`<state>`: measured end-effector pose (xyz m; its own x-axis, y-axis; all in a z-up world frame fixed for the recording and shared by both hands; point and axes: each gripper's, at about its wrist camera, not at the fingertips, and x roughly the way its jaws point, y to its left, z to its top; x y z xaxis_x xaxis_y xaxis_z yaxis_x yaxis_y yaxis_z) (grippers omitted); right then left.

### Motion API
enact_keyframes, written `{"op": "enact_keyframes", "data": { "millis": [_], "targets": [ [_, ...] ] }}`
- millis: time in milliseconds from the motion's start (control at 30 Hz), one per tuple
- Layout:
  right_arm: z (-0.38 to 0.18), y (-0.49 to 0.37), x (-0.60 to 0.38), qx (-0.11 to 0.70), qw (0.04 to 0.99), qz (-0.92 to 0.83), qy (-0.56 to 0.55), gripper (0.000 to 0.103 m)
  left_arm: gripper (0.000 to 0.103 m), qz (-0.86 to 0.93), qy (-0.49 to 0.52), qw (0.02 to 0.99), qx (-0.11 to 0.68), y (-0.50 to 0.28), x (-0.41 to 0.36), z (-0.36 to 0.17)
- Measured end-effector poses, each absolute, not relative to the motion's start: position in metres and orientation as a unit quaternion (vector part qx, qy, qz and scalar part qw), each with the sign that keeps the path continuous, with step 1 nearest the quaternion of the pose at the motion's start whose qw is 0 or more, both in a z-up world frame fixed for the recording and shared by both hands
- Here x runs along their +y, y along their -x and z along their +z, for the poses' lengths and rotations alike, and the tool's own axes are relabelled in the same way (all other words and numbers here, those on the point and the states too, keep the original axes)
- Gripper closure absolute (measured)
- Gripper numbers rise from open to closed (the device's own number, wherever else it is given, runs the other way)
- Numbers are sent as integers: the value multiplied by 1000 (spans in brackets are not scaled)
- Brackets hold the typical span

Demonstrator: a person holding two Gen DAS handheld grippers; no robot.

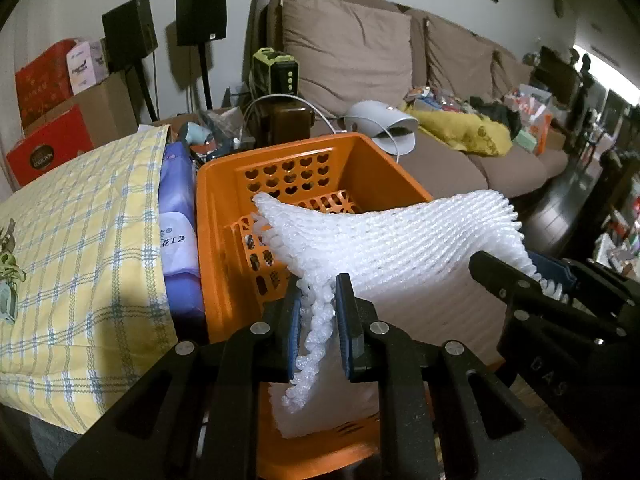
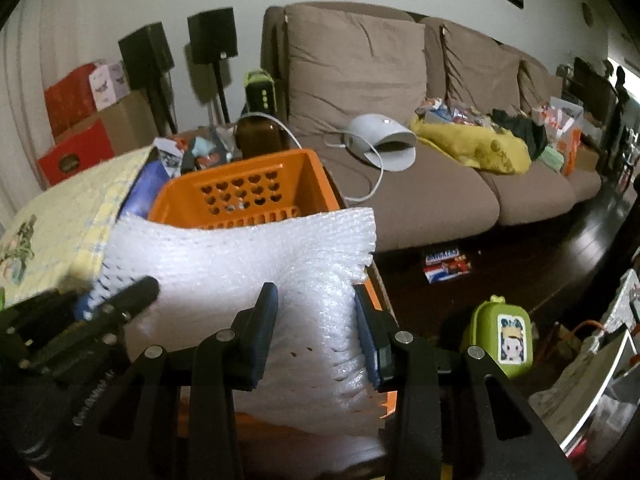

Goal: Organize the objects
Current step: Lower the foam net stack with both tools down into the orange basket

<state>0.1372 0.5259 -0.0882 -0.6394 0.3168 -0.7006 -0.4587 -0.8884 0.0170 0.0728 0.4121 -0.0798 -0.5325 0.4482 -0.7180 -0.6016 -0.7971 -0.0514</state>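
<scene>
Behind everything runs a long brown sofa (image 1: 440,152) strewn with clutter, a white device (image 2: 380,140) lying on its seat, and two black speakers (image 1: 168,28) on stands against the wall. Nearer sits an orange basket (image 1: 224,208) with heart-shaped holes, wedged beside a yellow plaid cloth (image 1: 80,240) and some purple packets (image 1: 176,184); what it rests on is hidden.

Across the basket's open top stretches a white foam netting sheet (image 1: 400,240), held taut in the air, its far edge drooping inside the basket. The left hand-held gripper (image 1: 318,320) pinches a bunched, twisted corner of the sheet tightly between its blue pads. The right hand-held gripper (image 2: 316,328) clamps a thicker fold of the same sheet, its jaws standing wider apart.

By my reading, the step in hand is stowing the netting in the basket. The next move calls for lowering both ends together, letting the sheet fold into the basket, and only then releasing, since the springy foam may pop back over the rim.
</scene>
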Motion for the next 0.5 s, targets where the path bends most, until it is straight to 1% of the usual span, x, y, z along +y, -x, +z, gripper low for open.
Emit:
{"op": "enact_keyframes", "data": {
  "millis": [133,333,500],
  "targets": [
    [-93,-137,532,125,212,894,374,65,88,869,377,305,103,-72,413,-81],
    [-95,-140,538,114,215,895,375,67,88,875,347,320,105,-80,418,-77],
    [-97,-143,544,133,214,893,374,67,88,882,328,318,111,-86,418,-78]
  ]
}}
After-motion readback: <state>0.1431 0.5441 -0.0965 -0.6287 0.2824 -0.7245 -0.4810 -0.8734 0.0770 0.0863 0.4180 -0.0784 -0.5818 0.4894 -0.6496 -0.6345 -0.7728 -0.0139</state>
